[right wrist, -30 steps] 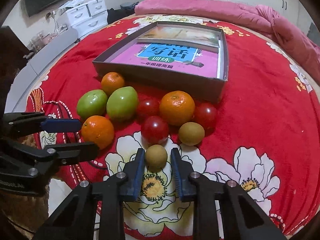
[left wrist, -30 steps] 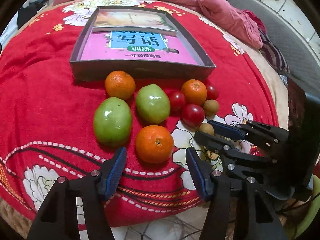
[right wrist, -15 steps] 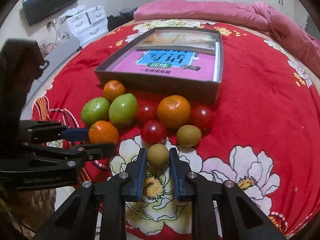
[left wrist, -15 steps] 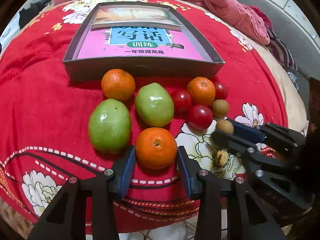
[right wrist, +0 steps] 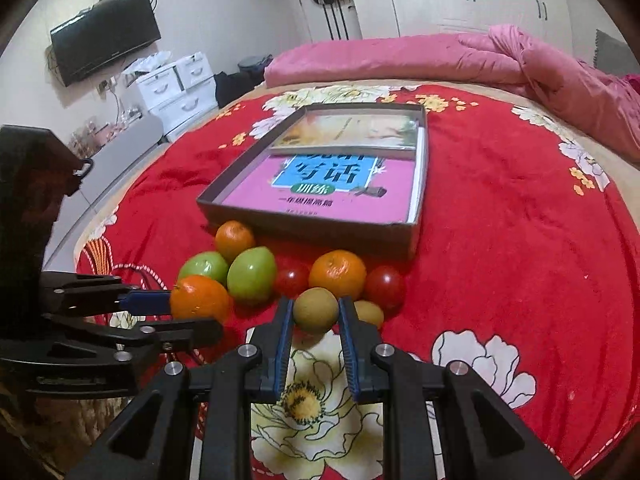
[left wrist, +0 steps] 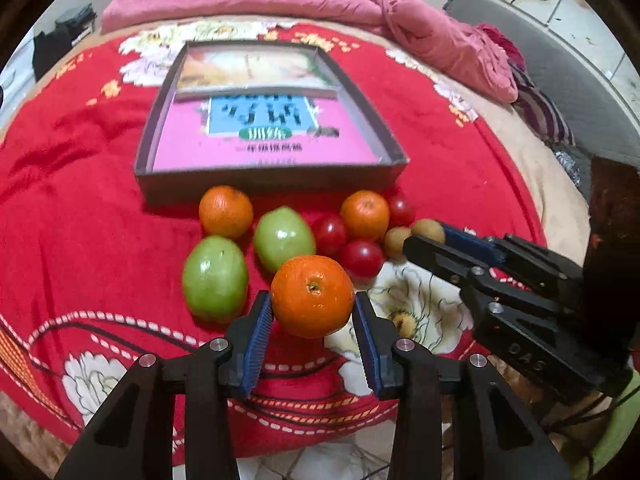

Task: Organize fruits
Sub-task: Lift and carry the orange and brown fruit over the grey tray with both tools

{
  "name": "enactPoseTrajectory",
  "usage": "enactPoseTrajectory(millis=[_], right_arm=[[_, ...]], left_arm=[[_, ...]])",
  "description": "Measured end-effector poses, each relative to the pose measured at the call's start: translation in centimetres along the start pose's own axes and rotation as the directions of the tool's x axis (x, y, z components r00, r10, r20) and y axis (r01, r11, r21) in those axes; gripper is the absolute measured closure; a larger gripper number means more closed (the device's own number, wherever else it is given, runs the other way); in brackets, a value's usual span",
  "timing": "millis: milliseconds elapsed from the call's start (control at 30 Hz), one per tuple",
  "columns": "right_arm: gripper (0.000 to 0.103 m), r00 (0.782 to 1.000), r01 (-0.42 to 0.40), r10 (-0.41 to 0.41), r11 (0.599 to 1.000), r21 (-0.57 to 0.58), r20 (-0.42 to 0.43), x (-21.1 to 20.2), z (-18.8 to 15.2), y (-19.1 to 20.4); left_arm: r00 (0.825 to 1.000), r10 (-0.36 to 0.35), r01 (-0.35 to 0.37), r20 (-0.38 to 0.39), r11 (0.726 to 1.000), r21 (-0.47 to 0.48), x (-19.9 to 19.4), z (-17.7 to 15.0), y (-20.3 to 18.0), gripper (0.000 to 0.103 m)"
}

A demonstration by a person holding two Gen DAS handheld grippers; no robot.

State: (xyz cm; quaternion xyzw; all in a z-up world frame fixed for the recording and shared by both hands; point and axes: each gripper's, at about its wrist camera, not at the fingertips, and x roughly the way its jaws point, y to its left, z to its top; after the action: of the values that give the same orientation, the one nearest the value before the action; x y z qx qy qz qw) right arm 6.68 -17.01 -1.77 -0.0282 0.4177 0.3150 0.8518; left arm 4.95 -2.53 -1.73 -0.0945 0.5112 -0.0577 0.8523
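Red floral bedspread [right wrist: 500,240], a TV [right wrist: 104,36] on the wall. Since a second ago I've clamped my left gripper [left wrist: 312,320] on an orange [left wrist: 313,296] and my right gripper [right wrist: 314,320] on a kiwi [right wrist: 315,310], both lifted clear. Next, I judge, the box [right wrist: 320,228] behind the remaining fruit.

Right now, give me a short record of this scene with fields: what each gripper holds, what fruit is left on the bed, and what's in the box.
left gripper: shut on an orange
right gripper: shut on a small brown fruit
fruit left on the red blanket: two oranges, two green fruits, three small red fruits, one small brown fruit
fruit location: bunched in front of the box's near wall
box: open, shallow, holds a pink book and another behind it, no fruit inside
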Motion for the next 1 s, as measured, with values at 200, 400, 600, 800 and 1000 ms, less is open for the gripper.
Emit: enactPoseTrajectory(millis=[200, 400, 600, 800, 1000], right_arm=[[0.08, 1.0, 0.007, -0.007, 1.0, 0.014, 0.021, 0.0, 0.6, -0.3], [0.08, 0.999, 0.012, -0.013, 1.0, 0.016, 0.052, -0.1, 1.8, -0.7], [0.08, 0.995, 0.025, -0.028, 0.999, 0.031, 0.092, 0.0, 3.4, -1.3], [0.08, 0.993, 0.033, -0.034, 0.999, 0.013, 0.117, 0.7, 5.1, -1.2], [0.08, 0.992, 0.042, -0.042, 0.999, 0.002, 0.117, 1.6, 6.1, -1.0]], left_arm=[[0.999, 0.003, -0.002, 0.032, 1.0, -0.009, -0.6, 1.6, 0.2, 0.061], [0.998, 0.036, -0.035, 0.05, 0.999, -0.025, -0.6, 2.8, 0.9, 0.061], [0.996, 0.067, -0.064, 0.056, 0.997, -0.05, -0.1, 3.9, 2.0, 0.061], [0.994, 0.097, -0.093, 0.058, 0.993, -0.073, 0.6, 5.2, 3.1, 0.061], [0.991, 0.115, -0.109, 0.063, 0.99, -0.09, 1.2, 6.1, 3.7, 0.061]])
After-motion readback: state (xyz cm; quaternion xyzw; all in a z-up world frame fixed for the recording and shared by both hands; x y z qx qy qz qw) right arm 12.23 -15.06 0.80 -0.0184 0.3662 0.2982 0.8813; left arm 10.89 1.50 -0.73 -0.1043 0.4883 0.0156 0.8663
